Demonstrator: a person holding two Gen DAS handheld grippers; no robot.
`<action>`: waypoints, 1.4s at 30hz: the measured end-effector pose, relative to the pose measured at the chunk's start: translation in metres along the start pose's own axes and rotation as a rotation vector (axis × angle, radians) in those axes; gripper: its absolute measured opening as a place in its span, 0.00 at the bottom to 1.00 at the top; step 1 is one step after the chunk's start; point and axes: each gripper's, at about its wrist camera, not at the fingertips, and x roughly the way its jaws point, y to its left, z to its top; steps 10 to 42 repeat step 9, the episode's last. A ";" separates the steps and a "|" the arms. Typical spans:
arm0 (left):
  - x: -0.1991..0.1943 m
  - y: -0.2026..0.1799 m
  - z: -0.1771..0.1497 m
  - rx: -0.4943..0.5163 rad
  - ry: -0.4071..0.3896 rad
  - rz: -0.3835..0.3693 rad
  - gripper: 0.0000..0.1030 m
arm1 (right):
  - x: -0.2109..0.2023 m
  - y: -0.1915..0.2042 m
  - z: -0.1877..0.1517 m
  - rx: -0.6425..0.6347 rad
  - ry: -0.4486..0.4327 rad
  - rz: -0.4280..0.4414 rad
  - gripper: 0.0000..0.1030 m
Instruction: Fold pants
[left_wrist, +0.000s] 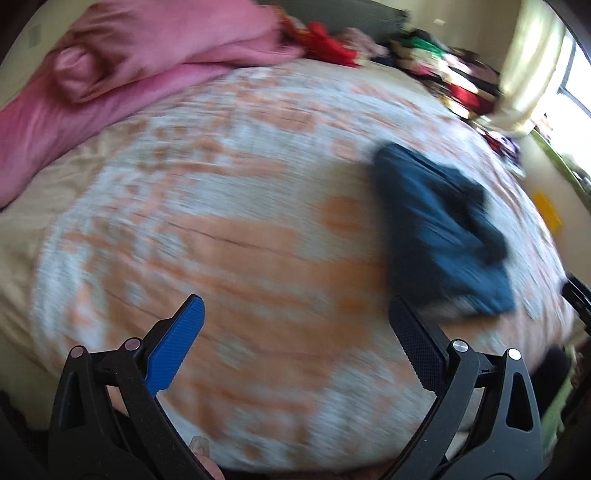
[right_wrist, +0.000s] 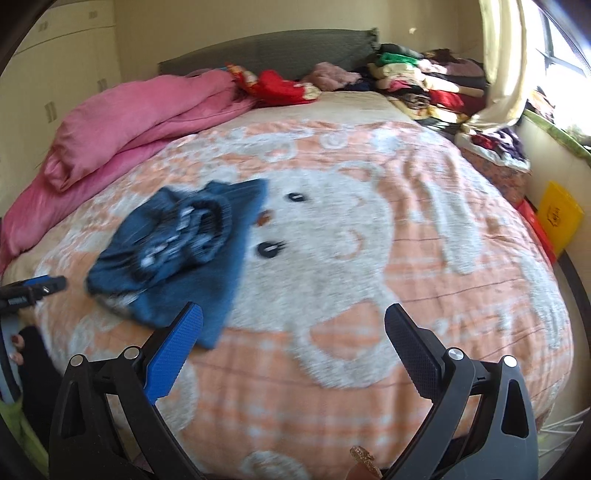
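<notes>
Dark blue pants (right_wrist: 173, 254) lie in a rumpled, partly folded heap on a bed (right_wrist: 461, 258), elastic waistband bunched on top, left of the bear face printed on the peach-and-white blanket (right_wrist: 332, 332). Both claws hang above the bed with jaws spread wide and empty: the left claw (left_wrist: 295, 321) beside the pants, the right claw (right_wrist: 293, 325) just in front of them. A pink duvet (right_wrist: 140, 122) and stacked clothes (right_wrist: 424, 81) line the far edge near the grey headboard (right_wrist: 266, 51).

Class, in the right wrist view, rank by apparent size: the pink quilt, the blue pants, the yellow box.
1. pink quilt
2. blue pants; nearer the camera, so true ranking is unsure
3. yellow box
</notes>
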 end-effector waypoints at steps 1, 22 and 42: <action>0.004 0.014 0.009 -0.018 -0.005 0.038 0.91 | 0.003 -0.011 0.005 0.014 -0.001 -0.010 0.96; 0.075 0.154 0.085 -0.271 0.035 0.353 0.91 | 0.062 -0.161 0.048 0.200 0.047 -0.295 0.96; 0.075 0.154 0.085 -0.271 0.035 0.353 0.91 | 0.062 -0.161 0.048 0.200 0.047 -0.295 0.96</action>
